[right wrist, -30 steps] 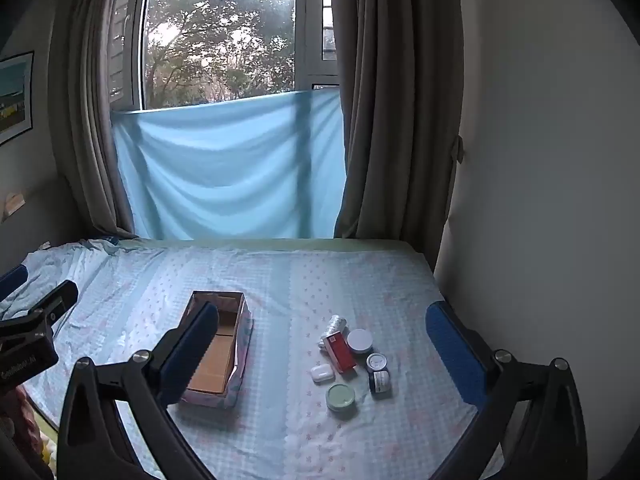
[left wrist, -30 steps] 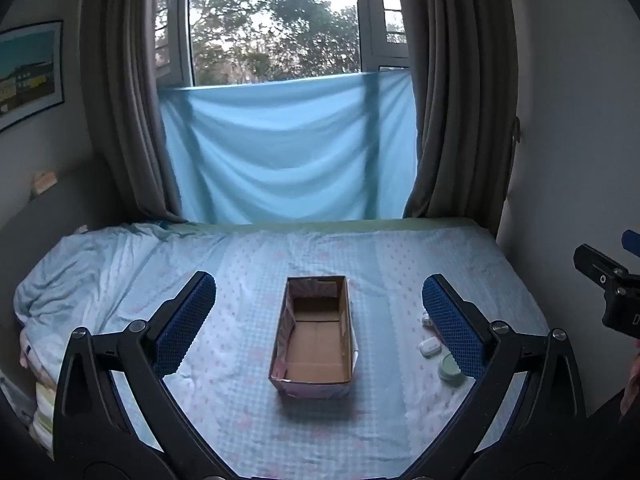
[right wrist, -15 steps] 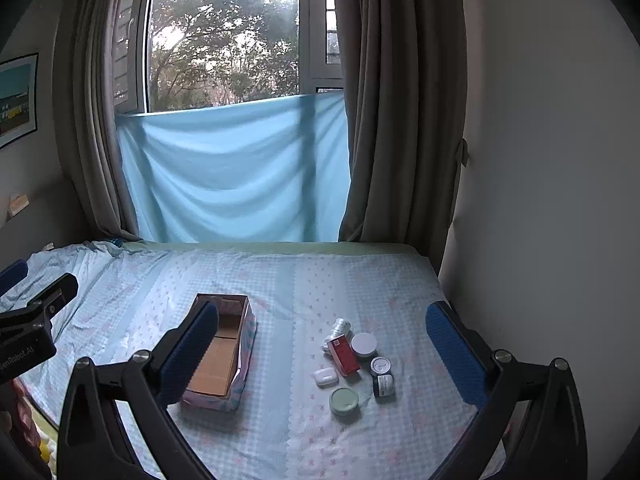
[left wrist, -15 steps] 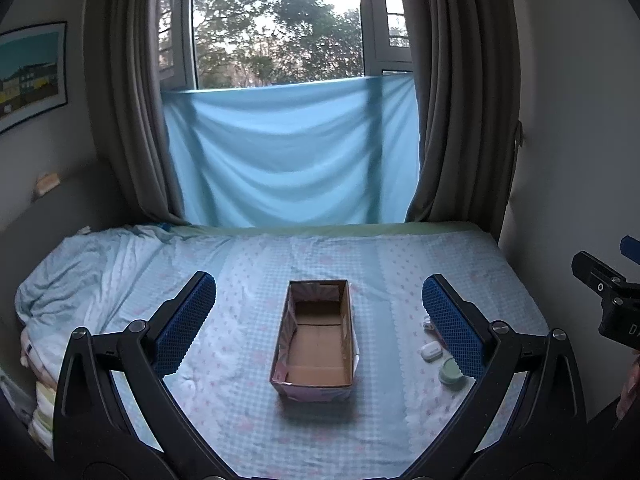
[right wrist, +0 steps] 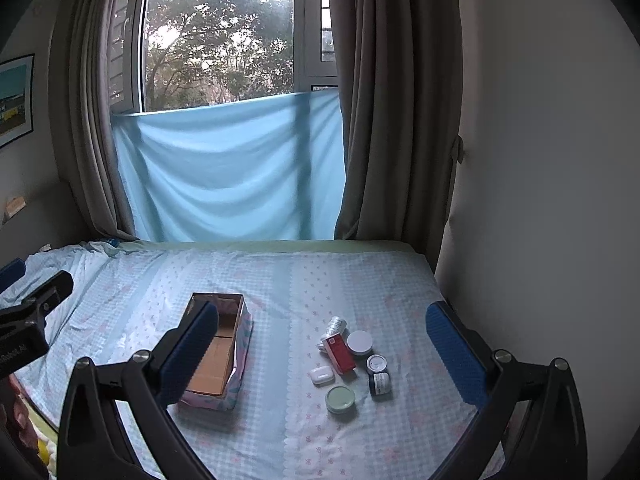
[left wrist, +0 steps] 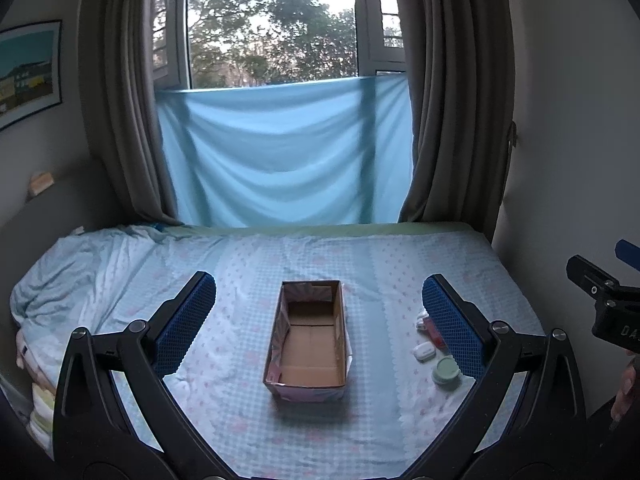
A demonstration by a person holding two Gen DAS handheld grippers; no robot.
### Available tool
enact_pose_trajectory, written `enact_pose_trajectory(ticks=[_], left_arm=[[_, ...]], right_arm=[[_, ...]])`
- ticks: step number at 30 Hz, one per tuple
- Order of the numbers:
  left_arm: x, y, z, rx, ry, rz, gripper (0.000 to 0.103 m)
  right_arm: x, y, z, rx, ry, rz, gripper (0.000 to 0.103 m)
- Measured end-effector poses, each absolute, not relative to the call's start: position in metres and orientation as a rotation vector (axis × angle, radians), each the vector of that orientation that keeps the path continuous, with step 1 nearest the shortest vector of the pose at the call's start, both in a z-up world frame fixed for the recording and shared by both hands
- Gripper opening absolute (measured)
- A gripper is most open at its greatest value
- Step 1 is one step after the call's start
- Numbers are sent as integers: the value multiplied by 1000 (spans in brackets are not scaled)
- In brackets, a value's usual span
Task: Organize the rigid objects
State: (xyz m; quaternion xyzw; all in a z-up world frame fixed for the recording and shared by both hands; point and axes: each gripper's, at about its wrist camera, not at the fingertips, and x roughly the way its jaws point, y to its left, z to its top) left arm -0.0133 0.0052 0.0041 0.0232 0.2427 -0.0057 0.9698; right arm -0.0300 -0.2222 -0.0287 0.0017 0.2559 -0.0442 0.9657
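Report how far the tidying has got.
Nothing is packed yet: the cardboard box is empty. Nothing is in hand either; the left gripper and right gripper are both open. Left to do: the red box, white case, green tin and small jars lie on the bed.

A pale blue checked pattern with pink sprigs is shown on the bedsheet (right wrist: 304, 280). The box (left wrist: 308, 344) is brown inside, its outside seemingly pink-patterned. The carton (right wrist: 339, 353) is red.
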Motion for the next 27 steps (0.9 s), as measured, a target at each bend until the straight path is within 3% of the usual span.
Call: enact_pose_trajectory(ticks=[27], left_arm=[[-6, 8, 2, 48, 500, -7, 102]], right_arm=[[-26, -223, -31, -2, 520, -98, 103]])
